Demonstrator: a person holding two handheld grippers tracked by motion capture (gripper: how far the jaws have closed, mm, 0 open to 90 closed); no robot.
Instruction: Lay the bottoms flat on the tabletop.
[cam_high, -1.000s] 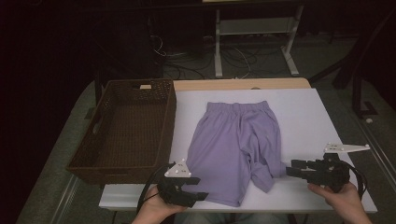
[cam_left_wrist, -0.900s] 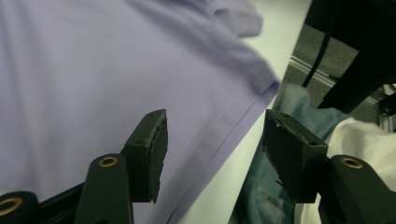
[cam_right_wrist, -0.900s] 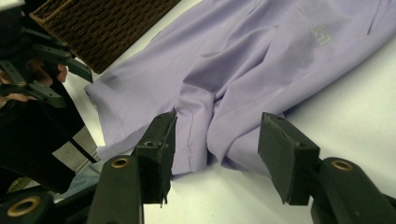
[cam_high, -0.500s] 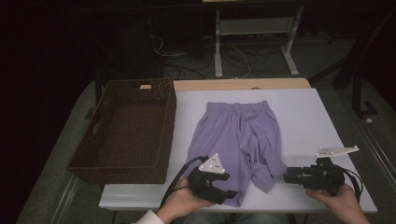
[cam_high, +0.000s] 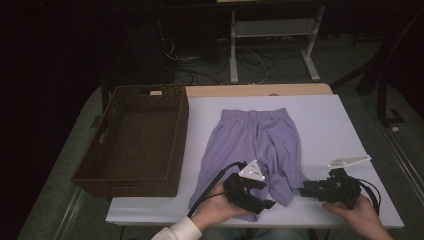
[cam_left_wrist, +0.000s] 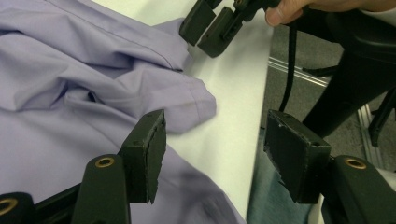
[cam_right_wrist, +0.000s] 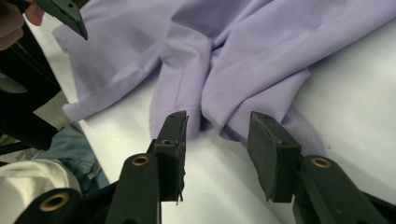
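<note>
At the far left of the white table stands a brown wicker basket, with a small pale tag on its far rim whose writing is too small to read. Just right of it, the purple shorts lie flat in the middle of the table, waistband far, legs toward the person. The left gripper is held low over the near hem of the left leg, the hand curled under it and a white sleeve showing at the wrist; its jaws are spread wide, one above the cloth and one out past the table's near edge, gripping nothing. Further right, the right gripper lies level near the table's near edge, pointing left at the bunched right leg hem, jaws parted just short of the fabric. Its grey plate bears no legible marking.
</note>
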